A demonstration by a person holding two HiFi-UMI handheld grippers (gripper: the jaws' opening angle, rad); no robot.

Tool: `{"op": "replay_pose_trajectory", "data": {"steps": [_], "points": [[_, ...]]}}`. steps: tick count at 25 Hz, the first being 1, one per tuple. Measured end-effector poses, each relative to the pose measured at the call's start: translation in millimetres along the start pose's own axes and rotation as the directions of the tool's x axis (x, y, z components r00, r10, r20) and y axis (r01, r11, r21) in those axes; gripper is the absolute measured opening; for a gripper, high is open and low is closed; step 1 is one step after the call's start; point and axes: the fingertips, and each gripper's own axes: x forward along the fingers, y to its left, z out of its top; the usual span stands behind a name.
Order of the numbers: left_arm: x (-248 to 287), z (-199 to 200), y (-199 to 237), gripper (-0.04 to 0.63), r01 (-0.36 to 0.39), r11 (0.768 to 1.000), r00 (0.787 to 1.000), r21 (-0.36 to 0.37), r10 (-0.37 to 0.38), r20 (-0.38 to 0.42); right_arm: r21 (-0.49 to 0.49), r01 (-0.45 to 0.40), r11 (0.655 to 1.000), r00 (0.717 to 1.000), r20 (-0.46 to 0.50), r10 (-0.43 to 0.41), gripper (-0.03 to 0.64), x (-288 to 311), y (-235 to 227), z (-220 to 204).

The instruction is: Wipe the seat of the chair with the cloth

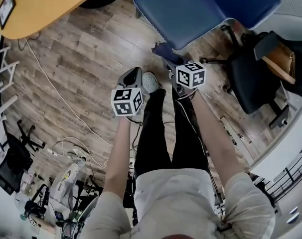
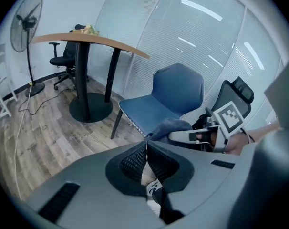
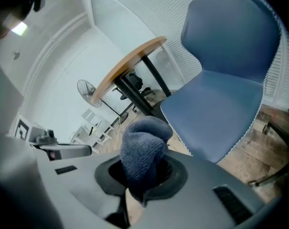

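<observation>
A blue chair [image 1: 191, 6] stands ahead of me, its seat [image 3: 216, 113] bare. My right gripper [image 1: 167, 59] is shut on a bunched blue cloth [image 3: 143, 149], held just short of the seat's front edge. The cloth [image 1: 163, 50] pokes out past the gripper toward the chair. My left gripper [image 1: 133, 76] hangs lower and to the left, over the floor, with its jaws pressed together and nothing between them. In the left gripper view the chair [image 2: 175, 92] is ahead and the cloth [image 2: 170, 125] shows beside the right gripper.
A round wooden table [image 1: 41, 4] on a black pedestal [image 2: 87, 106] stands left of the chair. A black office chair [image 1: 255, 73] sits to the right. Cables [image 1: 66, 103] trail on the wood floor. A standing fan [image 2: 27, 27] is far left.
</observation>
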Motion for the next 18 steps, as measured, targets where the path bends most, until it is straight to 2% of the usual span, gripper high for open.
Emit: {"op": "replay_pose_trajectory", "data": {"steps": [2, 6, 11, 13, 16, 18], "points": [[-12, 16, -6, 0.028, 0.003, 1.000, 1.000, -0.006, -0.003, 0.020, 0.058, 0.004, 0.998, 0.998, 0.057, -0.007, 0.049, -31, 11, 21], [-45, 50, -24, 0.028, 0.015, 1.000, 0.998, -0.022, -0.013, 0.062, 0.072, 0.009, 0.997, 0.988, 0.152, -0.020, 0.049, -92, 39, 64], [-77, 75, -60, 0.028, 0.062, 0.998, 0.995, -0.005, -0.061, 0.077, 0.162, -0.014, 0.987, 0.956, 0.290, -0.034, 0.051, -167, 61, 104], [-91, 81, -72, 0.028, 0.077, 0.997, 0.994, 0.002, -0.077, 0.078, 0.228, -0.054, 0.972, 0.937, 0.347, -0.029, 0.051, -194, 70, 111], [-106, 94, -88, 0.028, 0.097, 0.995, 0.991, 0.006, -0.097, 0.089, 0.345, -0.156, 0.926, 0.898, 0.439, -0.013, 0.051, -227, 80, 120], [-113, 104, -97, 0.028, 0.103, 0.995, 0.990, 0.009, -0.104, 0.101, 0.369, -0.214, 0.905, 0.871, 0.491, 0.006, 0.051, -244, 90, 129]]}}
